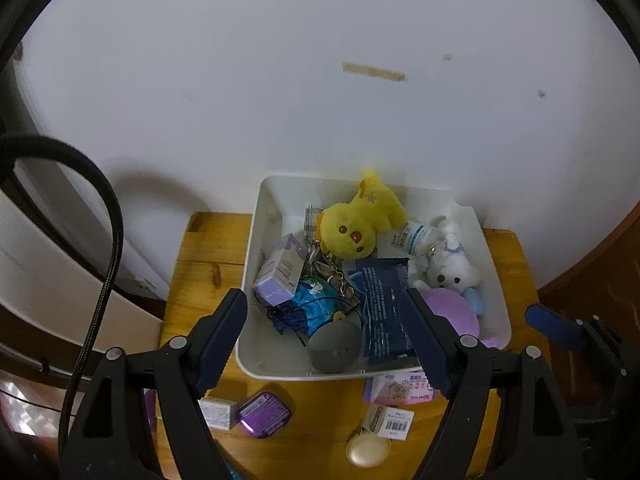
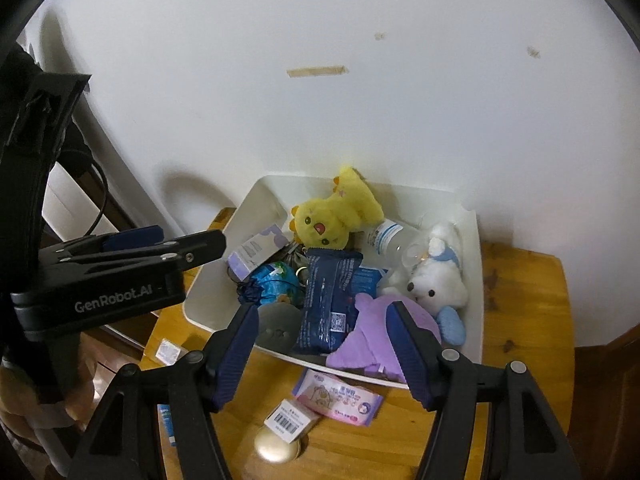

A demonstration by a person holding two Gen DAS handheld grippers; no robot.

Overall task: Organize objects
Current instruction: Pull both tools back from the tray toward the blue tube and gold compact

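Both the left claw [image 1: 326,338] and the right claw [image 2: 322,346] hang released and empty above the full bin [image 1: 256,240]. At six o'clock on the surface [image 1: 200,264], the tissue pack [image 2: 340,398] could get overlooked or knocked.

Bin: white bin [image 2: 474,280] at the desk's [image 2: 528,320] back edge, against the wall, packed full.
Inside, back: yellow chick plush [image 2: 332,216], clear bottle [image 2: 390,240] beside it.
Inside, right: white bear plush [image 2: 436,284] above a purple plush [image 2: 368,336] at the front wall.
Inside, middle: dark blue packet [image 2: 328,300], tilted.
Inside, left: lilac box [image 2: 256,254], blue wrapped item [image 2: 276,284], grey round thing [image 2: 278,326].
Desk, front of bin: pink tissue pack [image 2: 340,398], barcoded small box [image 2: 290,424] touching a gold compact [image 2: 278,446].
Right gripper [image 2: 324,354]: fingers [image 2: 236,356] spread, nothing between, above the bin's front edge.
Left gripper [image 2: 176,242]: over the desk's left edge; spread unclear.
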